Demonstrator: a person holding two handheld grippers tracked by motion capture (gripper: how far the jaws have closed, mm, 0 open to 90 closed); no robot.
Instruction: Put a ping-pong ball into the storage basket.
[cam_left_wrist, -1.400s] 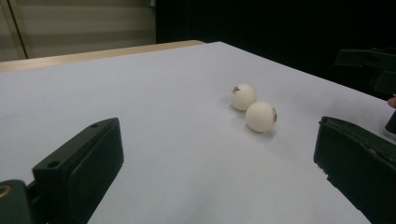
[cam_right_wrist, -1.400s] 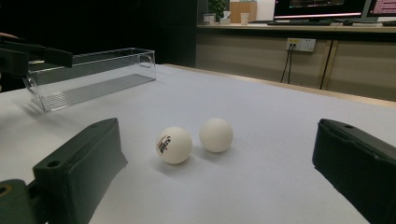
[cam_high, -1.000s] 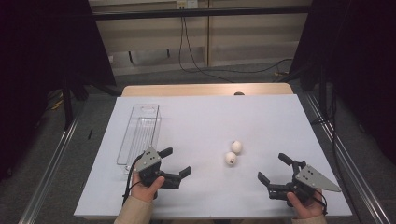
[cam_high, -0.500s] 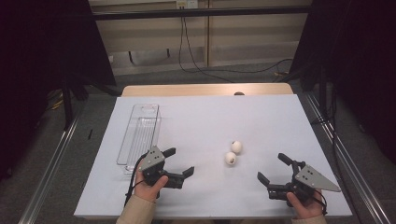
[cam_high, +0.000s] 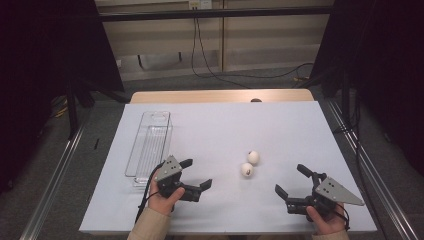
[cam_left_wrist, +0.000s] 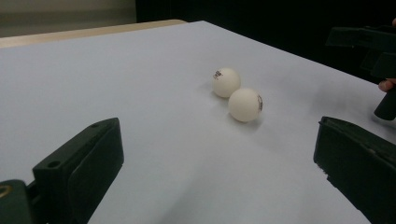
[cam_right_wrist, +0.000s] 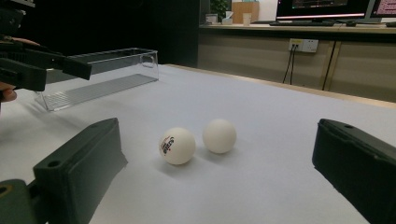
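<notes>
High view: 2 white balls, near ball (cam_high: 246, 170) and far ball (cam_high: 253, 157), touch mid-counter (cam_high: 225, 125); the clear tray (cam_high: 150, 145) lies at 9 o'clock of them. Left gripper (cam_high: 196, 176) and right gripper (cam_high: 288, 181) both gape wide, empty.

Left gripper view: balls ahead at 1 o'clock.

Right gripper view: balls centred between the jaws.

Judgement: approach step; next, advance and close on 1 ball.

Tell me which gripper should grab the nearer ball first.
Right, probably. The right gripper, open, has the nearer ball close ahead of its jaws. The left gripper is open too, but beside the clear tray, so better for receiving.
</notes>
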